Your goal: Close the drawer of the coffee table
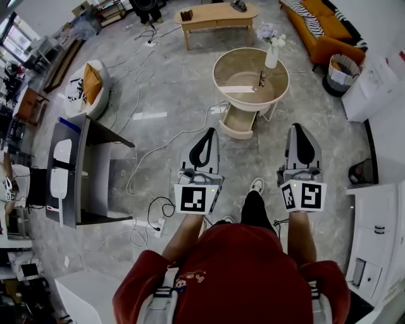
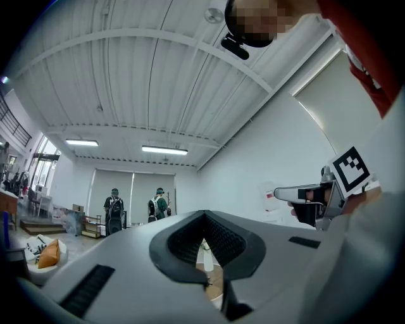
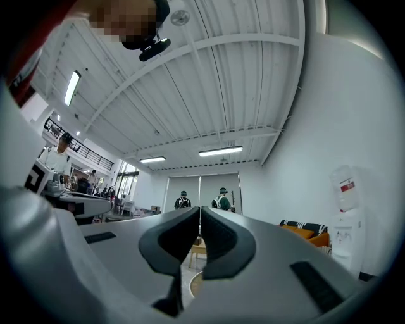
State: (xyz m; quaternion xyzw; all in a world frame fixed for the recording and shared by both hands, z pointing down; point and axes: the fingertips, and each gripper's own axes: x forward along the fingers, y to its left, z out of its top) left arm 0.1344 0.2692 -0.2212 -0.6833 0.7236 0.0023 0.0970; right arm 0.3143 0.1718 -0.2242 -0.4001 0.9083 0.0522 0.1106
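- The coffee table point(image 1: 216, 71) stands on the grey floor point(image 1: 171, 95) ahead of the person, in the upper middle of the head view.
- It is round, with a pale wood top inside a raised cream rim, on thin white legs.
- Its drawer point(image 1: 235, 132) is open, pulled out from under the top toward the person.
- The drawer is a shallow cream tray with a light wood bottom and a rounded front wall.
- A white vase of pale flowers point(image 1: 271, 56) stands upright on the far right part of the top, and a flat white sheet point(image 1: 237, 88) lies near the front rim just above the drawer.
- The left gripper point(image 1: 209, 131) is over the floor, short of the drawer's front and not touching it. Its jaws are pressed together at the tips with nothing pinched.
- In the left gripper view point(image 2: 203, 215) the vase and a bit of the table show through the slit below the meeting tips.
- The right gripper point(image 1: 300, 126) is to the right of the table, well apart from the drawer. In its own view point(image 3: 199, 209) the jaws are pressed together and hold nothing.
- White cables point(image 1: 142, 152) trail across the floor to the left of the table.
- A longer wooden table point(image 1: 215, 16) and an orange sofa point(image 1: 323, 25) stand farther back.
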